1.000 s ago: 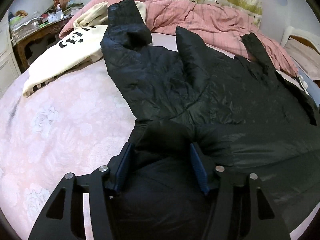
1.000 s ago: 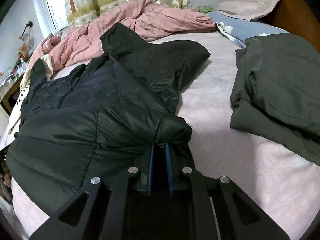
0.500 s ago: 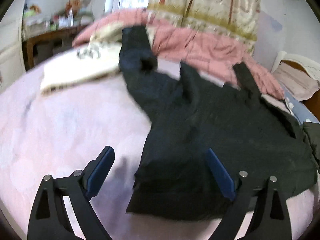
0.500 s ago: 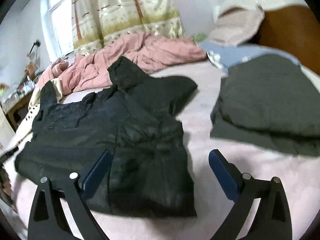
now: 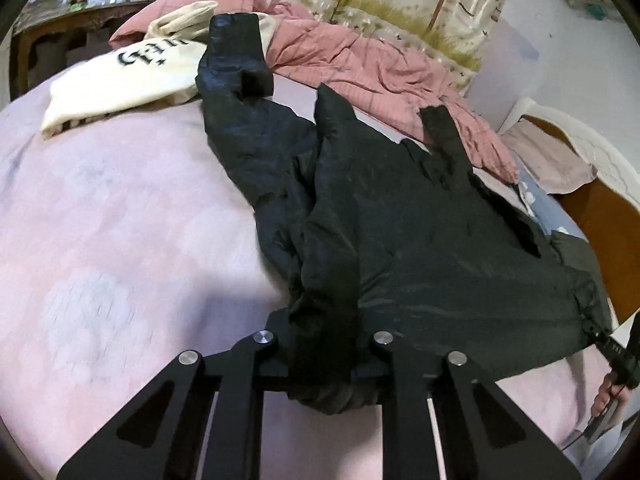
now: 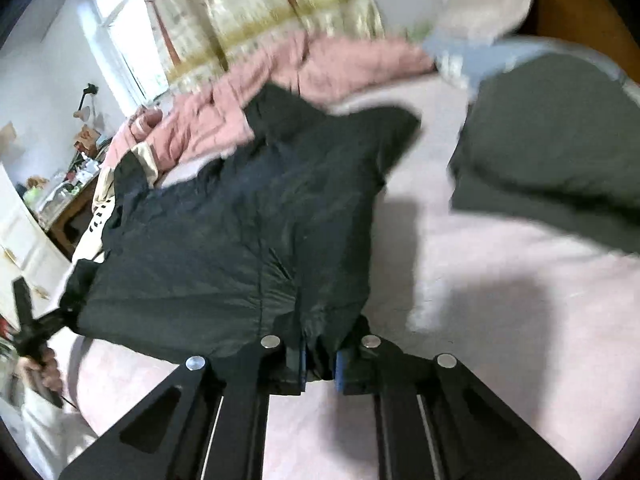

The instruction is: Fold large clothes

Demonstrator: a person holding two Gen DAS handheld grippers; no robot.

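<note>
A black padded jacket point(image 5: 420, 240) lies spread on the pink bed sheet point(image 5: 112, 232), sleeves pointing toward the far side. My left gripper point(image 5: 324, 344) is shut on the jacket's near left hem corner, and the bunched cloth hides its pads. In the right wrist view the jacket point(image 6: 240, 232) shows again. My right gripper point(image 6: 320, 364) is shut on its near right hem corner, with cloth pinched between the blue pads point(image 6: 301, 362). Each gripper shows at the edge of the other's view, the right one point(image 5: 616, 356) and the left one point(image 6: 32, 328). The hem is stretched between them.
A cream sweatshirt with black lettering point(image 5: 132, 72) lies at the far left. A rumpled pink quilt point(image 5: 380, 72) lies behind the jacket. A folded dark green garment point(image 6: 560, 152) lies on the right. A wooden side table point(image 5: 60, 28) stands beyond the bed's left edge.
Both grippers were open above the jacket half a second ago. Now each has closed on a hem corner, and the near hem is pulled taut.
</note>
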